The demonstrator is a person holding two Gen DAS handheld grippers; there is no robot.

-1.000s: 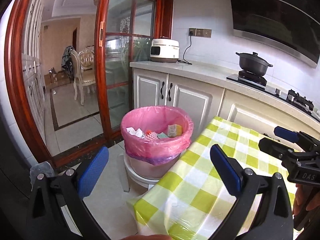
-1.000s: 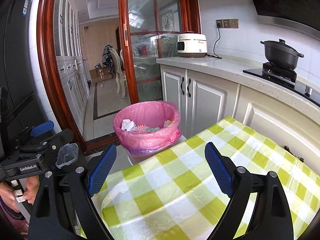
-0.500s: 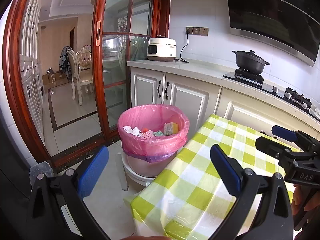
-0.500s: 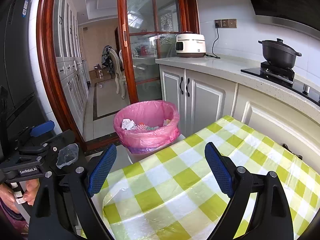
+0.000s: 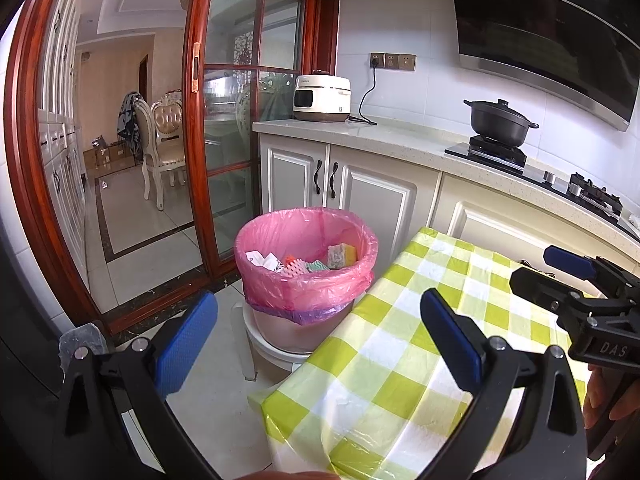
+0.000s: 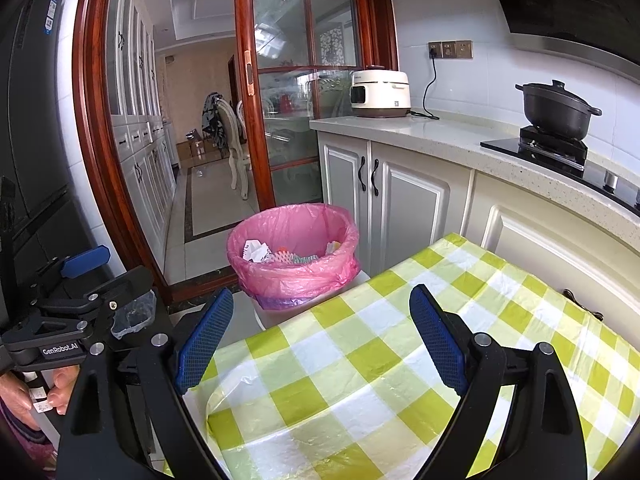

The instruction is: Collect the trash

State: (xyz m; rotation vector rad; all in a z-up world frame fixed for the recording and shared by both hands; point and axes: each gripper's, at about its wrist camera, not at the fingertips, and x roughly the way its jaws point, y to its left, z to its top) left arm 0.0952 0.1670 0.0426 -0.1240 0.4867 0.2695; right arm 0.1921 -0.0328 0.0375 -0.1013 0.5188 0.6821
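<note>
A bin lined with a pink bag (image 5: 306, 276) stands on a white stool beyond the table's far corner; it also shows in the right wrist view (image 6: 294, 256). Inside lie crumpled paper (image 5: 262, 260), sponges (image 5: 342, 256) and other scraps. My left gripper (image 5: 318, 344) is open and empty, held above the table corner and floor, short of the bin. My right gripper (image 6: 320, 336) is open and empty above the green checked tablecloth (image 6: 380, 360). Each gripper shows at the edge of the other's view.
White kitchen cabinets (image 5: 360, 192) and a counter run along the right, with a rice cooker (image 5: 322, 98) and a black pot (image 5: 500, 122) on the hob. A red-framed glass sliding door (image 5: 240, 120) stands behind the bin. Tiled floor lies to the left.
Both grippers have drawn back and risen slightly, so the bin looks a little farther and lower. Both stay open and empty.
</note>
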